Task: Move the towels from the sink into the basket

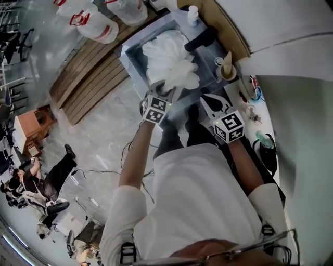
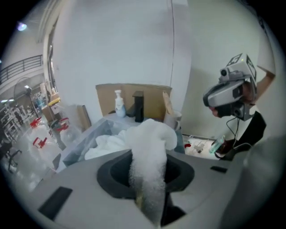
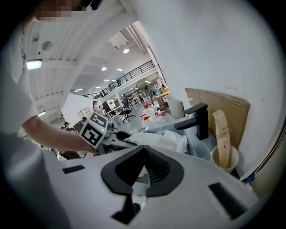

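A heap of white towels point(image 1: 161, 49) lies in the steel sink point(image 1: 129, 58) at the top of the head view. My left gripper point(image 1: 169, 91) is over the sink's near edge, shut on one white towel point(image 1: 183, 77) that bunches beyond its tips. In the left gripper view this towel point(image 2: 149, 147) runs up between the jaws and folds over above them. My right gripper point(image 1: 209, 100) hangs to the right, over the sink's near right corner. Its fingertips meet in the right gripper view point(image 3: 143, 154), with nothing between them. No basket shows in any view.
A black faucet point(image 1: 200, 39) and a soap bottle point(image 1: 193, 14) stand at the sink's far side. A cup with a wooden stick point(image 1: 227, 67) sits to its right. Small items litter the counter point(image 1: 252, 106). Water jugs point(image 1: 96, 23) stand far left.
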Motion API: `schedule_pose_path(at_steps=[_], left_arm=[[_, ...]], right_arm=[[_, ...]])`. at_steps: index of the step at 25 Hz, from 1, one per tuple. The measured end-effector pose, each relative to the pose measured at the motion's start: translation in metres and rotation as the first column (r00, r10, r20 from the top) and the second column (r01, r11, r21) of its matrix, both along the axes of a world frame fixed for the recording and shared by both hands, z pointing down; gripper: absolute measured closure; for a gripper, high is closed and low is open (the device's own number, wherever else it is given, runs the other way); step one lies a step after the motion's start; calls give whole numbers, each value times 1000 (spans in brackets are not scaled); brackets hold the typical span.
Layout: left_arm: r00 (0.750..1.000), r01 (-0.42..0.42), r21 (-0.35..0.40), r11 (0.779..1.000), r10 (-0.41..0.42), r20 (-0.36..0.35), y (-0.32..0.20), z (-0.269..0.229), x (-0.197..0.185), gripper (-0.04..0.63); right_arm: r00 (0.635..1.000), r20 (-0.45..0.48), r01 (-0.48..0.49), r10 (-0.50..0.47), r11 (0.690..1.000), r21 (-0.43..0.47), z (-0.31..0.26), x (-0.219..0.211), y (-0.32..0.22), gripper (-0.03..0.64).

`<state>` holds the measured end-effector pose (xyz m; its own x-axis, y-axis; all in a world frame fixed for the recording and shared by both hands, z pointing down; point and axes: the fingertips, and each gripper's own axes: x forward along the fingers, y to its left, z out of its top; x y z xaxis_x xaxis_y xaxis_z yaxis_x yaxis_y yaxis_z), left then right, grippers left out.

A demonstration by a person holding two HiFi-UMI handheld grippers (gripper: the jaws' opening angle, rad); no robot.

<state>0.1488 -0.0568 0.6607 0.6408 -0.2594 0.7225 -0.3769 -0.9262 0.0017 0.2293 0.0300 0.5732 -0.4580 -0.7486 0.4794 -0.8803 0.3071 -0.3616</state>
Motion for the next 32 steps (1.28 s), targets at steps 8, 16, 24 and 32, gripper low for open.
schedule_pose_path(at_steps=[8, 16, 24, 32], left_arm=[[973, 131, 75, 989, -114, -201, -24, -112, -57, 480], [906, 279, 138, 950, -213, -366, -42, -245, -147, 480], [791, 429, 168, 887, -280, -544, -35, -364, -253, 480], [747, 548, 254, 797, -330, -577, -19, -426, -340, 479]], right_arm=[[999, -50, 19, -15, 997, 78, -47, -38, -26, 618], [991, -103, 99, -81, 978, 186, -110, -98, -52, 618], [977, -125, 198, -172, 948, 248, -157, -161, -68, 618], [948, -151, 315, -281, 897, 309, -186, -221, -84, 618]])
